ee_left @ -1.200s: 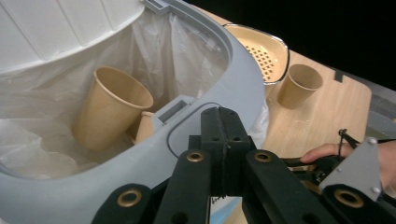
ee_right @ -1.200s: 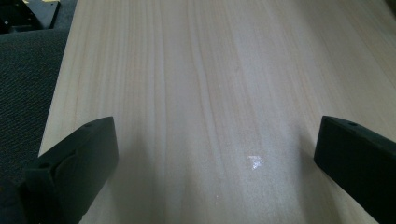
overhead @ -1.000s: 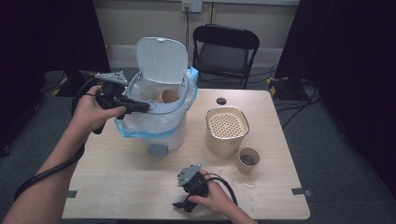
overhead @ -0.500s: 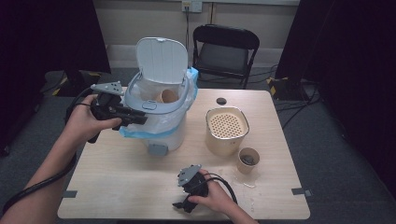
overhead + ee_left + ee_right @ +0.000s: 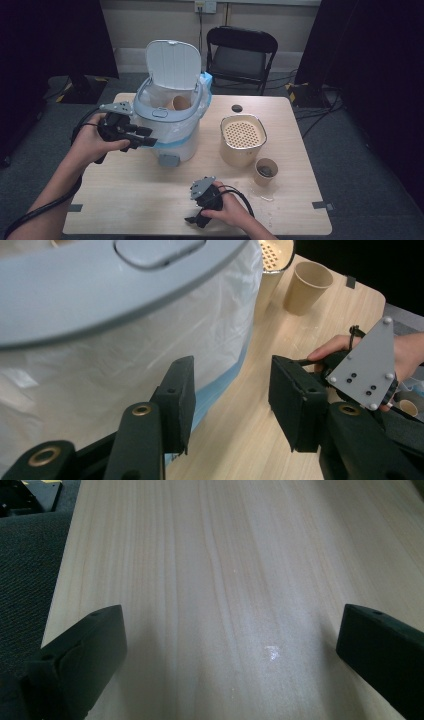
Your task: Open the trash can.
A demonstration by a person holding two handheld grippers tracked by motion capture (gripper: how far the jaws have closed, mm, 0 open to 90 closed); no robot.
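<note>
**Left hand drops away from the bin**

The left gripper (image 5: 145, 141) has come down from the rim of the white plastic bin with the flip-up lid (image 5: 172, 107) and now sits lower, beside the bin's front wall. Its jaws have just been opening, and nothing is between them. In the left gripper view they stand apart, with the clear bin bag (image 5: 130, 355) close behind one jaw and bare table behind the other.

The bin stands on the pale wooden table (image 5: 125, 200), at the back left. Its lid is up. A tan paper cup (image 5: 181, 103) lies inside it, on the bag.

The right gripper (image 5: 197, 218) rests low on the near edge of the table. In the right gripper view its jaws are wide apart, with just wood between them.

It looks like one cup is already thrown away. A second tan paper cup (image 5: 265, 171), with something dark in it, waits on the table to the right, just beside a cream round tub with a holey lid (image 5: 242, 140). That cup probably goes in next. The lid is not yet closed.
</note>
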